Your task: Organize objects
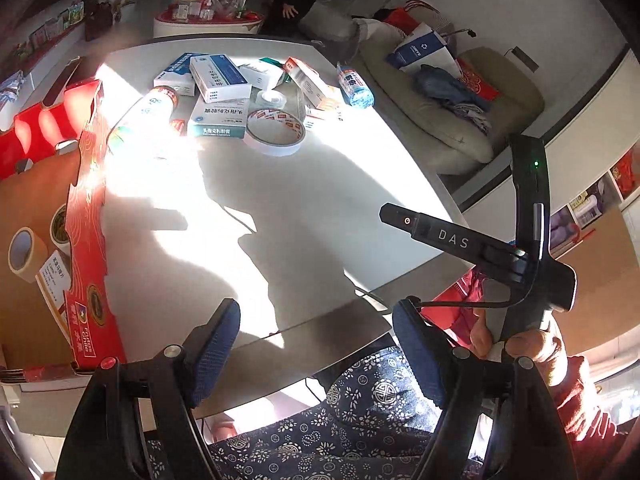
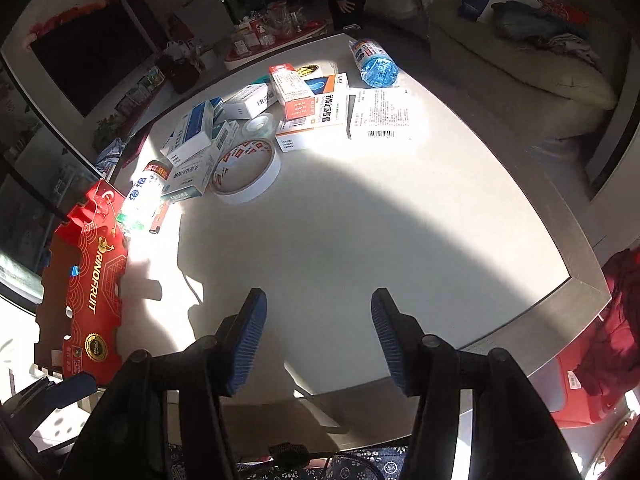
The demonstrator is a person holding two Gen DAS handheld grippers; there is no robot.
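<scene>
1. Red cardboard box [image 1: 90, 240] stands open at nine o'clock in the left wrist view, with a beige tape roll [image 1: 24, 254] already inside. The left gripper [image 1: 316, 354] hangs spread and empty over the near edge of the white table [image 1: 320, 216]. The clutter lies at twelve o'clock: medicine boxes [image 1: 218, 76], a white tape roll [image 1: 275, 131], a blue-capped bottle [image 1: 354, 84].

2. In the right wrist view the right gripper [image 2: 318, 340] has its jaws apart with nothing between them, above bare tabletop. The white tape roll [image 2: 246, 174] sits at eleven o'clock and the box [image 2: 94, 280] at nine.

3. Judgement: take the nearest loose piece first, the white tape roll; straddle its wall with one pad inside the ring, then lift well clear before swinging to the box.
</scene>
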